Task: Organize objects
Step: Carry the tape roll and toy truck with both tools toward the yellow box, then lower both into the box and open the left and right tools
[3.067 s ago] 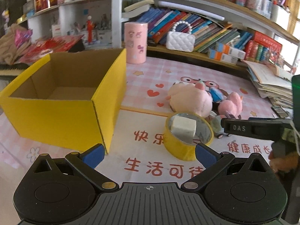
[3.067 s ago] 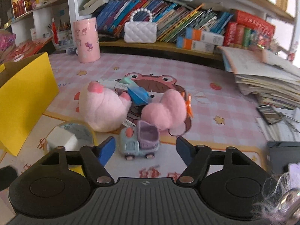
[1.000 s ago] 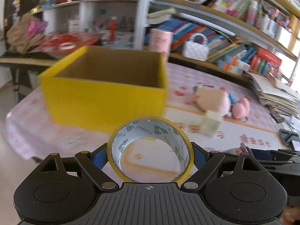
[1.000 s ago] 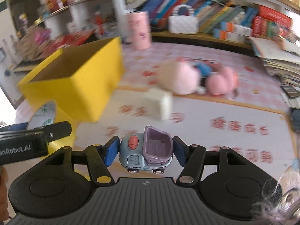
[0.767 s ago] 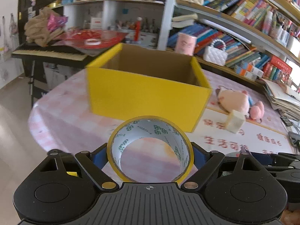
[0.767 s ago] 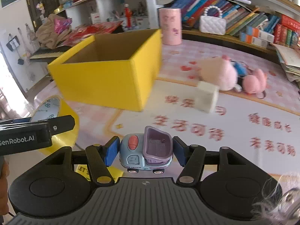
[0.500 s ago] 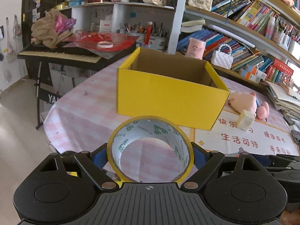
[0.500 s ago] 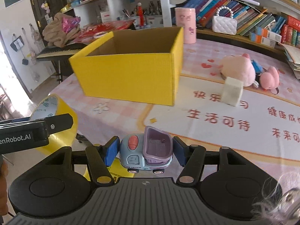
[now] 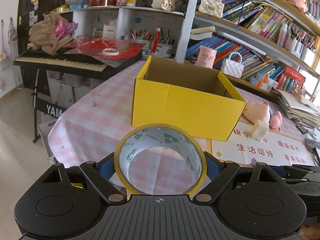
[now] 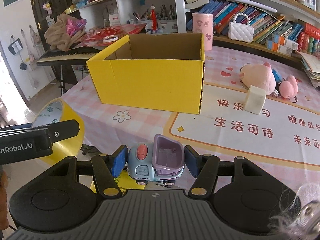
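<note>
My left gripper (image 9: 160, 165) is shut on a roll of yellow tape (image 9: 128, 148), which also shows at the left of the right wrist view as the tape roll (image 10: 66, 118). My right gripper (image 10: 155, 161) is shut on a small blue and purple toy truck (image 10: 156, 163). Both are held in the air near the table's front left corner. Ahead stands an open yellow cardboard box (image 9: 186, 104), (image 10: 152, 84); what I see of its inside is bare. A pale foam cube (image 10: 255, 100) and pink plush toys (image 10: 260, 78) lie to the box's right.
The table (image 10: 230, 150) has a pink checked cloth and a printed mat. A pink cup (image 10: 202, 31), a white handbag (image 10: 241, 31) and shelves of books stand behind. A keyboard piano (image 9: 60, 60) stands left of the table. Stacked papers (image 9: 300, 108) lie at the far right.
Both grippers have drawn back from the table with the tape and truck still held, so the yellow box and toys look smaller and farther. The table's near edge and floor have come into view.
</note>
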`<control>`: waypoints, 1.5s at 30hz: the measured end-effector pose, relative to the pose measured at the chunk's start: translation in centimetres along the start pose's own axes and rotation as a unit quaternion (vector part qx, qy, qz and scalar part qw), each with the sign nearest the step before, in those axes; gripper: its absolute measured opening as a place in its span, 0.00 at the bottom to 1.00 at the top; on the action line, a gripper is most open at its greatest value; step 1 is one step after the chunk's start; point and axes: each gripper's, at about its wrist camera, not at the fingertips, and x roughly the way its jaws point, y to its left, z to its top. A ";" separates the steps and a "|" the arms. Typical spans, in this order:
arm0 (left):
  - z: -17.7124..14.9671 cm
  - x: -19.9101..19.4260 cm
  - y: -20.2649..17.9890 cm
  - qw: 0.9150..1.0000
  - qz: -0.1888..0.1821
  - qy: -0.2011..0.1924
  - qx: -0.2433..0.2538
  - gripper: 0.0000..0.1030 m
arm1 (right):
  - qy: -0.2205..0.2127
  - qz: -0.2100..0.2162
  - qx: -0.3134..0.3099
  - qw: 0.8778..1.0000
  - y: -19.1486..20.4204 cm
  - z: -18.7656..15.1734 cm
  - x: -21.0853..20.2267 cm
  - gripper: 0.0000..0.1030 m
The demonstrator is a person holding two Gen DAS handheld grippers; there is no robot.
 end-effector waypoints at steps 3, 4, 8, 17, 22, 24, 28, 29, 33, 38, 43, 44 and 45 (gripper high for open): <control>0.1 0.2 0.2 1.000 -0.005 0.001 0.001 0.86 | -0.001 -0.005 0.001 1.000 0.2 0.2 0.1 0.57; 0.2 0.2 0.2 1.000 -0.006 0.000 0.001 0.86 | -0.002 -0.006 0.001 1.000 0.3 0.2 0.1 0.57; 0.6 0.5 0.4 1.000 -0.011 -0.002 0.001 0.86 | -0.002 -0.011 0.001 1.000 0.4 0.5 0.2 0.57; 4.8 1.0 -0.3 0.998 -0.021 -0.054 0.019 0.86 | -0.063 -0.026 0.012 0.998 -0.4 4.2 0.2 0.57; 8.8 2.3 -1.1 0.995 -0.023 -0.097 0.028 0.86 | -0.133 -0.051 -0.004 0.990 -0.8 8.2 0.7 0.57; 10.2 3.2 -1.4 0.994 -0.025 -0.107 0.029 0.86 | -0.155 -0.053 -0.013 0.986 -1.1 9.9 1.3 0.57; 12.4 5.6 -2.4 0.993 -0.027 -0.112 0.035 0.86 | -0.167 -0.051 -0.022 0.984 -2.1 13.2 3.7 0.57; 12.9 6.4 -2.6 0.993 -0.026 -0.110 0.038 0.86 | -0.166 -0.052 -0.025 0.984 -2.4 13.8 4.5 0.57; 13.9 9.7 -3.4 0.995 -0.019 -0.086 0.038 0.86 | -0.139 -0.043 -0.043 0.988 -3.3 15.9 8.9 0.57; 14.6 13.6 -4.1 0.998 0.001 -0.047 0.041 0.86 | -0.075 -0.016 -0.082 0.994 -4.2 17.7 14.1 0.57; 14.4 15.9 -4.5 0.999 0.011 -0.020 0.043 0.86 | -0.030 -0.007 -0.138 0.990 -4.4 17.7 17.0 0.57; 14.4 16.3 -4.6 0.999 0.012 -0.015 0.044 0.86 | -0.029 -0.004 -0.149 0.988 -4.3 17.8 17.2 0.57; 14.4 16.7 -4.7 0.999 0.014 -0.010 0.045 0.86 | -0.027 0.000 -0.157 0.987 -4.4 17.9 17.3 0.57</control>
